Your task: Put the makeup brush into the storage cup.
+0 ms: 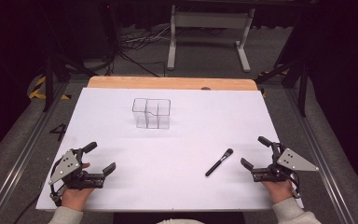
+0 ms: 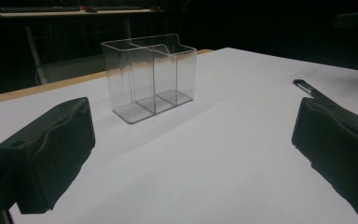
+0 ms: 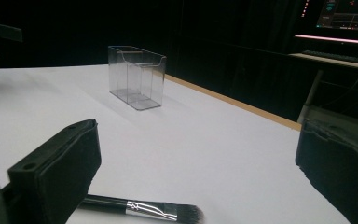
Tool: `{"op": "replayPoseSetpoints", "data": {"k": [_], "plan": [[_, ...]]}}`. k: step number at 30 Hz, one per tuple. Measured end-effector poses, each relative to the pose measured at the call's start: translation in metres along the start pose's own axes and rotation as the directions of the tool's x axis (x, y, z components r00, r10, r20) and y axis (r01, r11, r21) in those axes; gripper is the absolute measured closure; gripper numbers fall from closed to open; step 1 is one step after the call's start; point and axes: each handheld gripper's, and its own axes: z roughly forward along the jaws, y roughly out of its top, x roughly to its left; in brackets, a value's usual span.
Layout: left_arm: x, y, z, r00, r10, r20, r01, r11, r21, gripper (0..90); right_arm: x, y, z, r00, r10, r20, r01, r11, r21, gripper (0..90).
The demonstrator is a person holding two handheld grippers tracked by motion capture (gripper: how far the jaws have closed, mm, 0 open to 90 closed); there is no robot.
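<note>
The slim black-handled makeup brush with a silver ferrule lies flat on the white tabletop, just left of your right gripper, well apart from the clear plastic divided organiser beyond it. Both your right and left gripper stand spread wide, holding nothing. The brush looks light, stiff and smooth, likely to roll; pinch it mid-handle, not by the soft bristles.

Dark room, grey carpet floor, white metal stand behind table.
</note>
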Motion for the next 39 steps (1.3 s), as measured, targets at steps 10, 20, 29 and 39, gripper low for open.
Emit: {"op": "replayPoseSetpoints", "data": {"k": [10, 20, 29, 39], "plan": [[0.000, 0.001, -0.002, 1.0000, -0.005, -0.003, 0.005, 1.0000, 0.000, 0.0, 0.002, 0.006, 0.000, 0.9997, 0.019, -0.018, -0.019, 1.000, 0.013, 0.6], [0.000, 0.001, -0.003, 0.9999, 0.000, -0.012, 0.000, 1.0000, -0.003, 0.0, 0.003, 0.018, 0.002, 0.9957, 0.088, -0.029, -0.086, 0.995, 0.055, 3.2], [0.002, 0.001, -0.002, 1.0000, 0.004, -0.007, -0.004, 1.0000, 0.004, 0.0, 0.008, 0.034, 0.003, 0.9954, 0.093, -0.025, -0.090, 0.992, 0.091, 6.8], [-0.001, 0.002, 0.001, 0.9996, 0.018, 0.024, -0.018, 0.9997, 0.013, 0.0, 0.016, 0.048, 0.015, 0.9918, 0.126, -0.024, -0.118, 0.970, 0.211, 9.6]]}}
